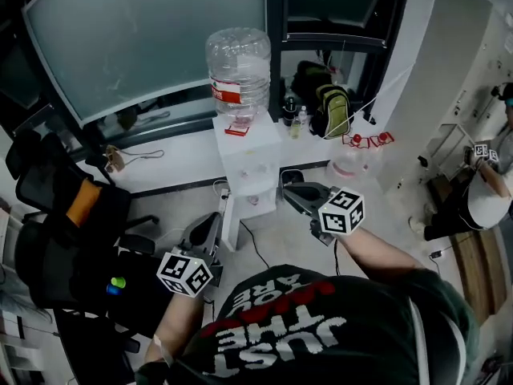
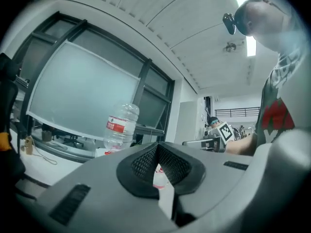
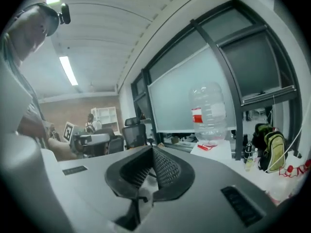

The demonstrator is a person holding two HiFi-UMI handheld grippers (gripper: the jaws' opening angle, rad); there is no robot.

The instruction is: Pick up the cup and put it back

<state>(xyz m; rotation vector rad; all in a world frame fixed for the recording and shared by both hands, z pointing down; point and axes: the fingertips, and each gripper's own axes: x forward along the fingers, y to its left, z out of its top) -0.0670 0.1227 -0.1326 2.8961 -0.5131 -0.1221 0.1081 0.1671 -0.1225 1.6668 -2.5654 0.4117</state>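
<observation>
1. The left gripper (image 1: 215,217) is seen in its own view with the jaws pressed together at the tips, and nothing is caught between them.
2. Same deal for the right gripper (image 1: 288,189): its jaws are closed on nothing.
3. Both are held up in front of the chest and aimed roughly level at the white water dispenser (image 1: 248,163). A big clear bottle (image 1: 238,70) is sat on top of it, and it's stood against the front edge of the white window ledge (image 1: 176,163).
4. The cup can't be clearly made out tbh. A small pale thing (image 1: 255,201) is seen in the dispenser's niche and could be it, but it's too small to be called. The cup is held by neither gripper.
5. The step can't be settled: 2 empty, closed grippers fit a cup waiting to be picked up just as well as 1 already put back.
6. So no next move can be fixed. If a grab is due, the cup would have to be located and the jaws opened.
</observation>
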